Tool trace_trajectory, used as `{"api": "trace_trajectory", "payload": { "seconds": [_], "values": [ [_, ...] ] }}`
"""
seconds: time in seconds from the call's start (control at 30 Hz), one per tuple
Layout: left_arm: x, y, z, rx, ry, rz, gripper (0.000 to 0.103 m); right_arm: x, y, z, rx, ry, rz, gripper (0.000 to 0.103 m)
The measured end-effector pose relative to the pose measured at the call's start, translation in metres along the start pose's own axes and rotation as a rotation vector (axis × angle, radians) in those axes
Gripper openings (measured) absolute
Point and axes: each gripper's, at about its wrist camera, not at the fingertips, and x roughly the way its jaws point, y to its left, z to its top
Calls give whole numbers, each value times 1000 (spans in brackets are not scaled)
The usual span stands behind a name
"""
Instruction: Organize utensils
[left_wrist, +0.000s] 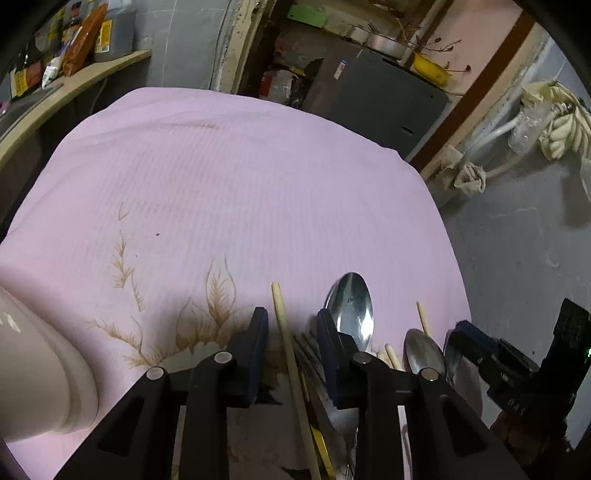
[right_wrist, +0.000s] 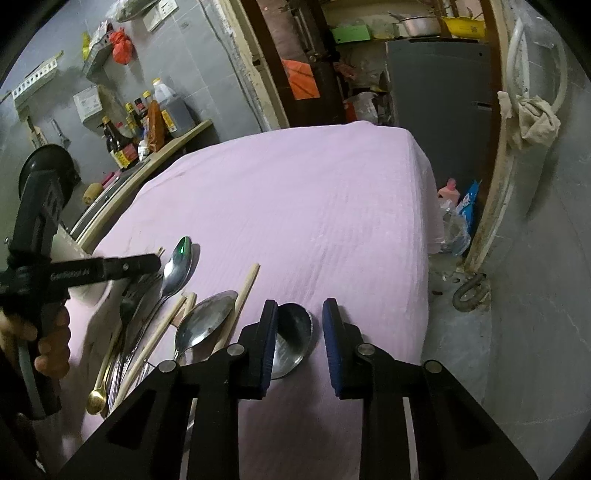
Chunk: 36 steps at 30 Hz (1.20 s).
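1. Left wrist view: my left gripper (left_wrist: 291, 325) points down over a heap of utensils on the pink cloth (left_wrist: 240, 177). Its jaws stand apart, with a gap between the pads. A chopstick (left_wrist: 286, 332) and some dark handles run through that gap; I see neither pad pressing on them.
2. Just right of the right pad lies a spoon (left_wrist: 352, 302), bowl up. A second spoon (left_wrist: 423, 350) lies further right, near my right gripper (left_wrist: 469, 339).
3. A pale cup (left_wrist: 40, 373) stands at the left edge.
4. Right wrist view: my right gripper (right_wrist: 300, 336) hovers over a dark spoon (right_wrist: 293, 332) at the cloth's near right corner. The spoon's bowl lies in the gap, beside the left pad; whether that pad touches it I cannot tell.
5. To the left lie more spoons, chopsticks, a fork (right_wrist: 138, 291) and a gold-ended handle (right_wrist: 98, 397).
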Motion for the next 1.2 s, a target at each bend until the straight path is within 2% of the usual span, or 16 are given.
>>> {"api": "trace_trajectory", "payload": {
  "seconds": [0.07,0.13,0.3,0.43,0.7,0.87,1.07,1.2],
  "values": [
    [2,0,2,-3,10,13,15,0,3,0,-24,12,8,20],
    [3,1,4,-7,27,28,8,0,4,1,-38,23,2,14],
    [4,1,9,-28,68,18,7,-3,-4,3,5,42,46,5],
    [-9,-2,9,-40,32,-1,5,-16,-1,3,11,20,62,3],
    [-68,-13,2,10,-124,-44,5,-67,24,5,-3,-84,-12,2],
    [-114,-15,-2,29,-237,-54,5,-109,50,5,-10,-205,-90,2],
    [-172,3,6,25,-389,-64,5,-155,108,18,-61,-352,-205,2],
    [-212,30,18,7,-489,-78,5,-178,161,36,-112,-459,-235,2]
  ]
}}
